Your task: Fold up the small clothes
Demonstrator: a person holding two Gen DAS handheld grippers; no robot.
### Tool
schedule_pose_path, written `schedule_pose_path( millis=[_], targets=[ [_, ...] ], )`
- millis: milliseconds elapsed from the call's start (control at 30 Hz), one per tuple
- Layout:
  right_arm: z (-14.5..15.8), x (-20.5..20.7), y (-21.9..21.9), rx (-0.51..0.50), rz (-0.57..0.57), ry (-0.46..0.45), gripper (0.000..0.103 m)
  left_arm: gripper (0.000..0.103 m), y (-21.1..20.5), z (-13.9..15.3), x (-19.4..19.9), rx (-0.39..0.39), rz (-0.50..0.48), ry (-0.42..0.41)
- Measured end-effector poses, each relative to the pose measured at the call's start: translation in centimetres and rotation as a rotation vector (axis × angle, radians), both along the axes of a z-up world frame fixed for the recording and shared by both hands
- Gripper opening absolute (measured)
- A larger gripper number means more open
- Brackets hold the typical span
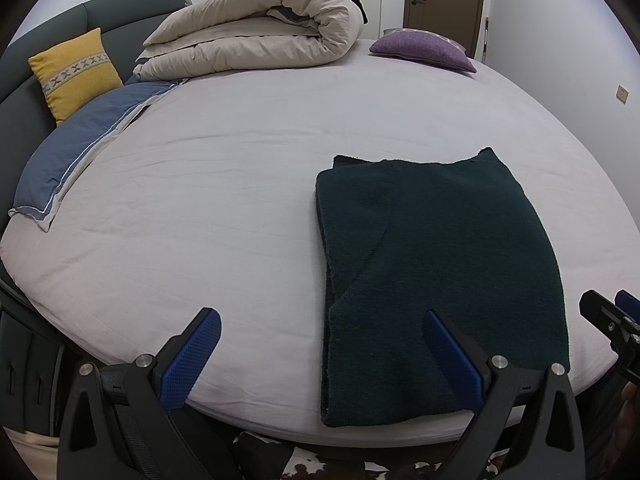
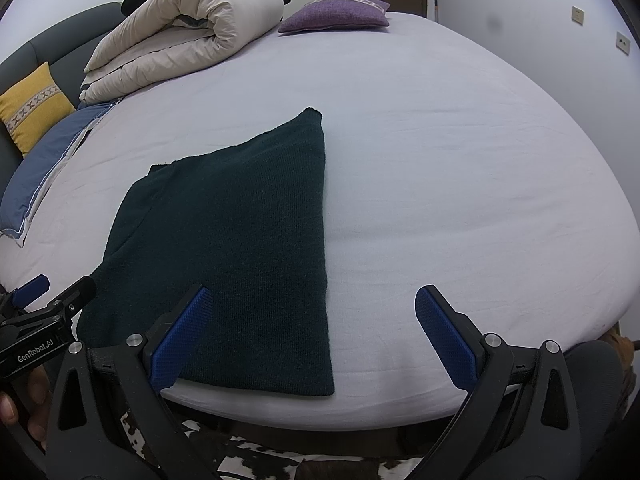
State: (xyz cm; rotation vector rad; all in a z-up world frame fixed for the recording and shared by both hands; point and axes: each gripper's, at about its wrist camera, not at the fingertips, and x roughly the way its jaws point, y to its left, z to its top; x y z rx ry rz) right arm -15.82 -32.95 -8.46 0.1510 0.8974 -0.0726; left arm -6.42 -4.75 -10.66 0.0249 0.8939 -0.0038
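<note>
My left gripper [image 1: 322, 330] and my right gripper [image 2: 310, 308] are both wide open and hold nothing. The dark green folded garment [image 2: 240, 240] lies flat on the bed sheet [image 2: 460, 160], near its front edge, its long axis running away from me.

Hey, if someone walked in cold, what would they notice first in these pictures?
The dark green knit, folded flat near the bed's front edge. Both grippers, left and right, hover open at that edge, holding nothing. At the far side lie a rolled duvet, a purple cushion and a yellow one.
</note>
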Motion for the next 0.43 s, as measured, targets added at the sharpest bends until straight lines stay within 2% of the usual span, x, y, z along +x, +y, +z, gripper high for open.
schedule_pose_path(
  millis=[433],
  targets=[
    [0.04, -0.23, 0.3, 0.002, -0.005, 0.001, 0.103, 0.103, 0.33, -0.04, 0.15, 0.004, -0.001, -0.002]
  ],
)
